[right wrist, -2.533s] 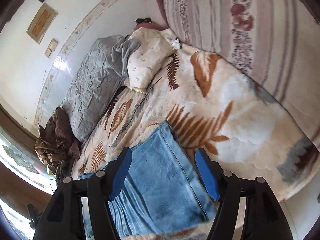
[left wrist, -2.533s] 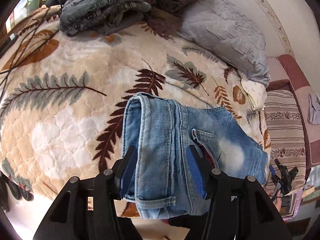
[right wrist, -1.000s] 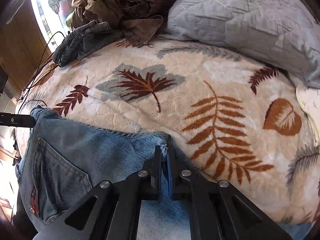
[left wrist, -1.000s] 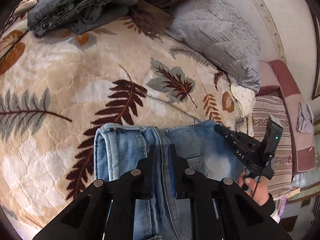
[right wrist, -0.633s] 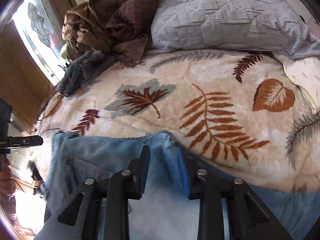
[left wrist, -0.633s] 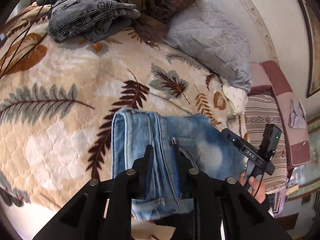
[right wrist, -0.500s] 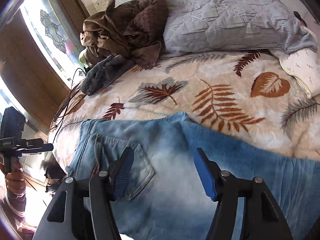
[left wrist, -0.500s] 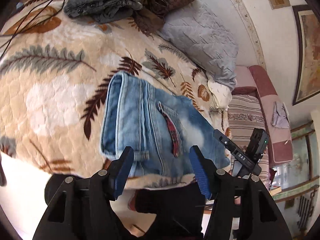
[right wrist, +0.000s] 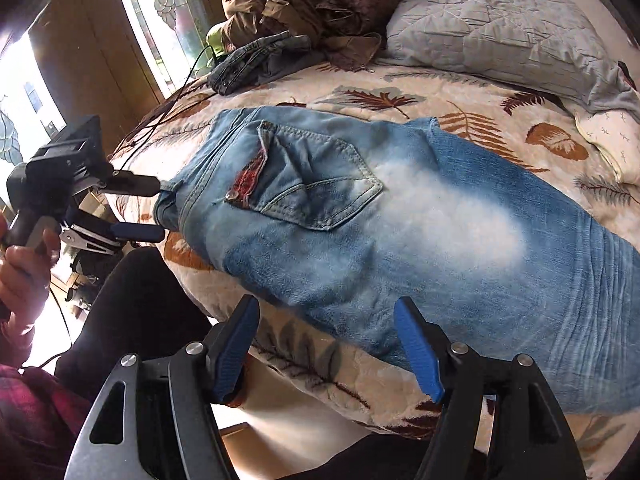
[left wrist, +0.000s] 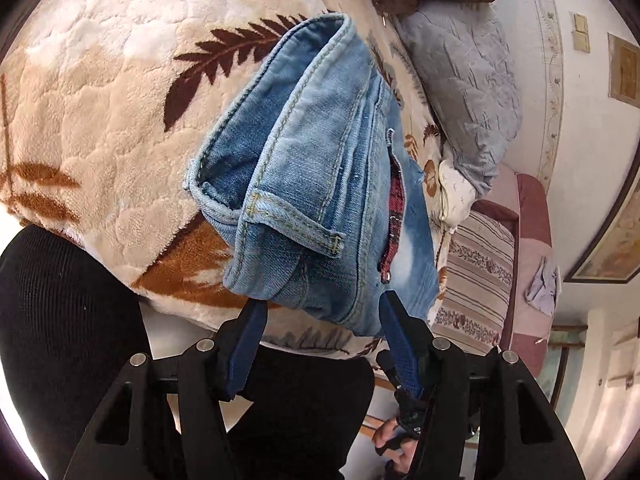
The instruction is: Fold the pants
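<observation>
Lying folded on a cream plush blanket with brown leaf prints [right wrist: 460, 92], the light blue denim pants [right wrist: 420, 220] run lengthwise along the bed's near edge, waistband toward the left of the right wrist view, legs stretching off to the right. That view shows the back pocket facing up with a red plaid lining peeking out, plus a grey quilted pillow [right wrist: 500, 32] and a heap of brown clothing [right wrist: 312, 0] beyond. The left wrist view looks end-on at the waistband, its layers and a belt loop stacked.

The left gripper [left wrist: 320, 312] points down at the waistband end, jaws closing slightly yet still wide apart, gripping nothing. The right gripper [right wrist: 328, 312] hovers over the pants' near edge, jaws opening, nothing held. A hand [right wrist: 20, 268] grips the left tool's handle.
</observation>
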`<action>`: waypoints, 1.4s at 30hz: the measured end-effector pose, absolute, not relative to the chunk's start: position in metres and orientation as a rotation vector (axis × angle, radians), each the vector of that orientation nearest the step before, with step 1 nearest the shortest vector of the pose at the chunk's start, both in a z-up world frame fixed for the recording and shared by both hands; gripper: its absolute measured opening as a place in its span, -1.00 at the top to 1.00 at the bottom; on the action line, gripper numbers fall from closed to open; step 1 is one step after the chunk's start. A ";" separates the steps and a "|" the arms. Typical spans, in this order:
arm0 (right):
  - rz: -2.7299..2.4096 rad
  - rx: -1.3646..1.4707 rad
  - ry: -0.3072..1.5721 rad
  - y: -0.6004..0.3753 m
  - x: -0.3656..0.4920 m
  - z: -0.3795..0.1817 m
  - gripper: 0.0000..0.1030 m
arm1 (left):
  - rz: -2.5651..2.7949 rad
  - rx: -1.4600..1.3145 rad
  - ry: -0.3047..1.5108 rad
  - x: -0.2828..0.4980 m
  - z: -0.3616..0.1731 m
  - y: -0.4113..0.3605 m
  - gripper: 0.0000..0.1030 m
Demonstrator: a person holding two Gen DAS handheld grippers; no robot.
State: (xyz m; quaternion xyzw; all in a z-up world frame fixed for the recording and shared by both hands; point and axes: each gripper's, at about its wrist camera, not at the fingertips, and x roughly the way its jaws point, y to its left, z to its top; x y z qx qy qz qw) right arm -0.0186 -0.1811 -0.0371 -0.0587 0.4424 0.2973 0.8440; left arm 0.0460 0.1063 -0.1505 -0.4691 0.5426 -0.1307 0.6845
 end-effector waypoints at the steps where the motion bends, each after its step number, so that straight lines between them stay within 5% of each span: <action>1: 0.624 -0.162 0.927 -0.175 -0.019 -0.040 -0.38 | -0.282 -1.048 1.228 0.049 -0.154 0.105 0.03; 4: 0.617 -0.274 0.882 -0.155 -0.020 -0.045 -0.32 | -0.253 -1.029 1.253 0.060 -0.153 0.104 0.53; 7: 0.645 -0.309 0.854 -0.143 -0.012 -0.039 0.73 | -0.266 -0.990 1.203 0.070 -0.123 0.104 0.69; 13: 0.648 -0.224 0.753 -0.143 -0.002 0.002 0.74 | -0.274 -0.782 1.030 0.079 -0.053 0.100 0.69; 19: 0.665 -0.281 0.917 -0.127 -0.008 -0.061 0.65 | -0.205 -0.792 1.227 0.068 -0.132 0.106 0.69; 23: 0.656 -0.176 0.919 -0.145 -0.009 -0.051 0.43 | -0.287 -0.827 1.175 0.064 -0.117 0.112 0.67; 26: 0.614 -0.028 0.880 -0.191 -0.013 -0.031 0.15 | -0.405 -0.705 1.113 0.053 -0.088 0.104 0.64; 32: 0.165 0.374 0.801 -0.392 -0.018 -0.021 -0.13 | -0.438 -0.576 1.007 0.035 -0.046 0.100 0.01; 37: -0.162 0.708 0.732 -0.520 -0.042 -0.056 -0.17 | -0.357 -0.545 1.088 0.049 -0.063 0.072 0.01; 42: -0.111 0.812 0.728 -0.529 -0.030 -0.084 -0.10 | -0.271 -0.510 1.173 0.080 -0.079 0.035 0.04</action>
